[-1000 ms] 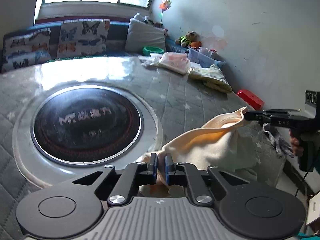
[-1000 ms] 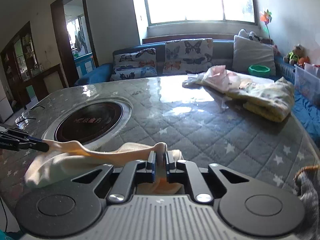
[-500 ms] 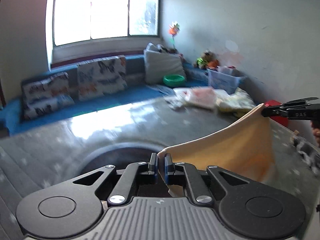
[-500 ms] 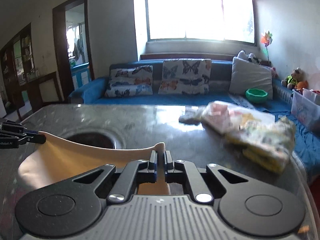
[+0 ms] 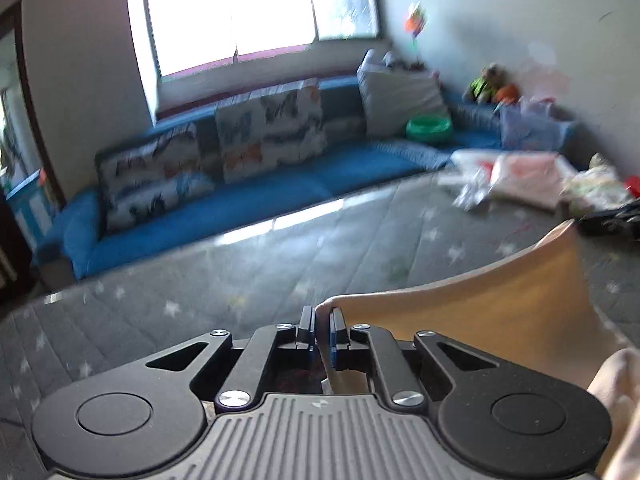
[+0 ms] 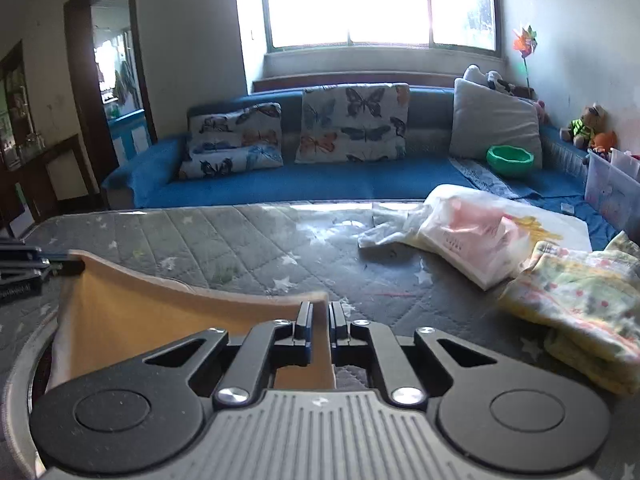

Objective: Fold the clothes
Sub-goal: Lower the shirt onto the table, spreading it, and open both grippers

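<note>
Two grippers: both are working one garment, each pinching a top corner.
Left gripper [image 5: 319,330]: fingers are nearly closed, nipping the cream cloth's edge.
Right gripper [image 6: 319,326]: fingers are closing likewise on the opposite corner.
Cream garment [image 5: 472,320]: is hanging stretched between the two grippers above the desk [image 6: 248,240], its lower part dropping out of view.
Folds made: none showing; cloth is being held open, so folding is judged barely begun.
Remaining: laying flat, folding, stacking.
Other clothes: floral bundle [image 6: 576,296] at 3 o'clock and pink-white pile [image 6: 472,240] at 2 o'clock are lying rumpled, seemingly awaiting folding.
</note>
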The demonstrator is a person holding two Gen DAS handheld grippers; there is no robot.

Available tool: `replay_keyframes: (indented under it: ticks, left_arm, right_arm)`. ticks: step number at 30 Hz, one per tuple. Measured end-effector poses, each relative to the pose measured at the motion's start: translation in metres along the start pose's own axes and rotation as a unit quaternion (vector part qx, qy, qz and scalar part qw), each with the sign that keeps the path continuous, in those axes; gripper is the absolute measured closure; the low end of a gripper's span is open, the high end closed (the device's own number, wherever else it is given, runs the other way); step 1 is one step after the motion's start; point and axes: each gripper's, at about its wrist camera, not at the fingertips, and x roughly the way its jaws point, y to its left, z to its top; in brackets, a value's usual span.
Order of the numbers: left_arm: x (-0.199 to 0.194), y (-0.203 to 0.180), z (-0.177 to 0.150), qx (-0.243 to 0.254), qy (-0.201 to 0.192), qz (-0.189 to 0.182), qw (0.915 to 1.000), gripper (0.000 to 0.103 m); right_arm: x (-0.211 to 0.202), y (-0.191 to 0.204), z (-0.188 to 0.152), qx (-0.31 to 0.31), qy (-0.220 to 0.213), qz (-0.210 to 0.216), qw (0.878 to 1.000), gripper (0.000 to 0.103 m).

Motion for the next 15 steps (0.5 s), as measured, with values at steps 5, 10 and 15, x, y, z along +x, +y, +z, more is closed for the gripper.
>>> replay_keyframes:
  ticks: [5, 10, 15]
  left_arm:
    - [0.001, 0.003, -0.018, -0.013, 0.018, 0.003, 0.9997, 0.088]
    - [-0.033, -0.006, -0.030, -0.011, 0.000, -0.023, 0.9997, 0.067]
    - [-0.073, -0.027, -0.047, -0.001, -0.014, -0.056, 0.9983, 0.055]
  right_arm:
    - [-0.010, 0.005, -0.013, -0.035, 0.018, 0.023, 0.999, 0.085]
    - [-0.043, 0.000, -0.044, -0.041, 0.052, 0.053, 0.996, 0.083]
    - [-0.079, -0.006, -0.076, -0.039, 0.073, 0.078, 0.994, 0.077]
